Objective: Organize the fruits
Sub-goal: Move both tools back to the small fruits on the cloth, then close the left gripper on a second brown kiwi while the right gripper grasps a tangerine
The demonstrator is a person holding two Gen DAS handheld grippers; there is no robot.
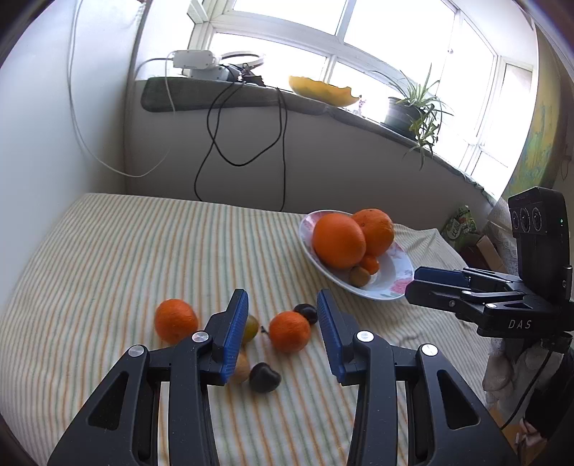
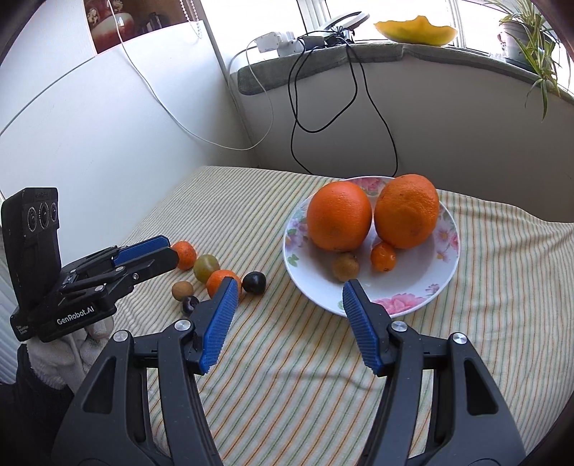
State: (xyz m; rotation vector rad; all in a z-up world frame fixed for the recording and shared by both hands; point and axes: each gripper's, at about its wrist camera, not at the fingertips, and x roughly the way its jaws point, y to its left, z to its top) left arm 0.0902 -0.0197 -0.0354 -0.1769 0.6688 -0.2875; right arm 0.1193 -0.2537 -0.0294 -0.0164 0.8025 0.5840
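**Fruit sorting on a striped tabletop: count and placement**

Striped cloth covers the table [image 2: 287, 358], which is set into a corner below a windowsill; the sill carries one yellow bowl [image 2: 416, 32], one potted plant [image 2: 516, 43] and a white power adapter [image 2: 269, 41] with cables hanging down the wall.

One floral plate [image 2: 445, 229] sits near the table's far right edge. It holds four fruits: two large oranges, left [image 2: 339, 215] and right [image 2: 407, 211], touching side by side, one small mandarin [image 2: 383, 256] and one small brown fruit [image 2: 345, 266] in front of them.

Six loose fruits lie in a cluster on the cloth, left of the plate and apart from it: two tangerines, one farther back [image 2: 184, 254] and one nearer [image 2: 222, 281]; one greenish fruit [image 2: 206, 267] between them; one tan fruit [image 2: 182, 289]; and two dark plums, one nearest the plate [image 2: 254, 282] and one toward the table's near edge [image 2: 190, 304].

Left gripper [image 1: 281, 306]: jaws parted with nothing between the blue pads, hovering over the loose cluster; a white-gloved hand [image 2: 89, 344] carries it. Right gripper [image 2: 290, 286]: jaws apart somewhat wider, holding nothing, poised above the cloth just short of the plate's near rim.
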